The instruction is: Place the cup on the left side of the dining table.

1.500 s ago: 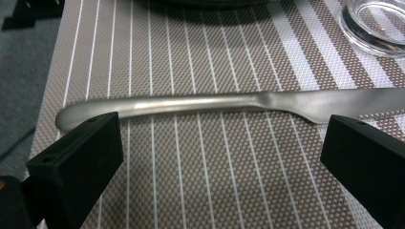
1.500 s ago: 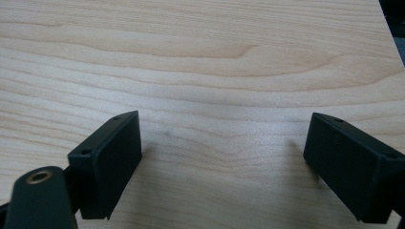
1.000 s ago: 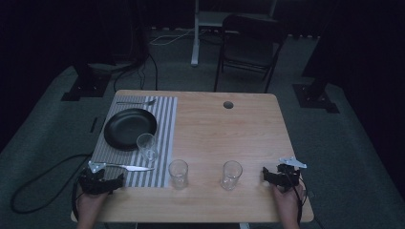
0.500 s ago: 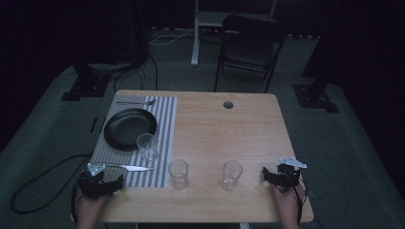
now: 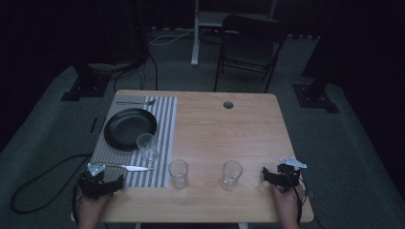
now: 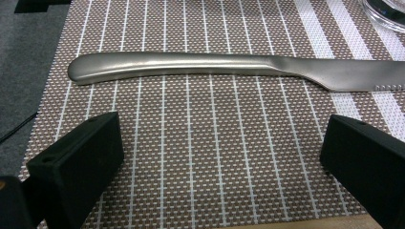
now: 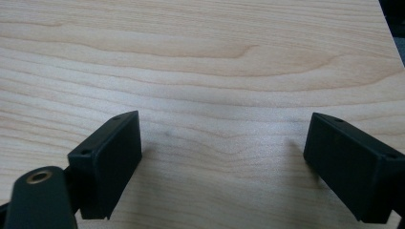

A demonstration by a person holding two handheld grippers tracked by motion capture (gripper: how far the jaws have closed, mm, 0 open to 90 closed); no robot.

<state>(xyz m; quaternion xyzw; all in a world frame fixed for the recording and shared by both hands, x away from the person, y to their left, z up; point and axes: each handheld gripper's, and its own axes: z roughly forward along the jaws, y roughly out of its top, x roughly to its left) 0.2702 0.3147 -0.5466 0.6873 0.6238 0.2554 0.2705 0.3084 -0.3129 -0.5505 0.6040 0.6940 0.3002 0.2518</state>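
Fingers of both grippers spread wide, empty.
Left gripper (image 6: 219, 157) faces the dull steel table knife (image 6: 229, 69) on the striped woven placemat (image 6: 210, 143); right gripper (image 7: 222, 164) rests over bare pale wooden table (image 7: 200, 57).

No writing, label, brand or number can be read anywhere: none on the dull steel table knife (image 6: 229, 69) in the upper part of the left gripper view, none on the pale wooden worktop (image 7: 200, 52).

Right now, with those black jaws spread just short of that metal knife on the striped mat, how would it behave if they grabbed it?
The knife looks like solid brushed metal, so probably stiff and fairly heavy for its size. Its smooth, rounded handle may slip between the left gripper jaws. It lies flat on the woven placemat, so getting under it could be awkward.
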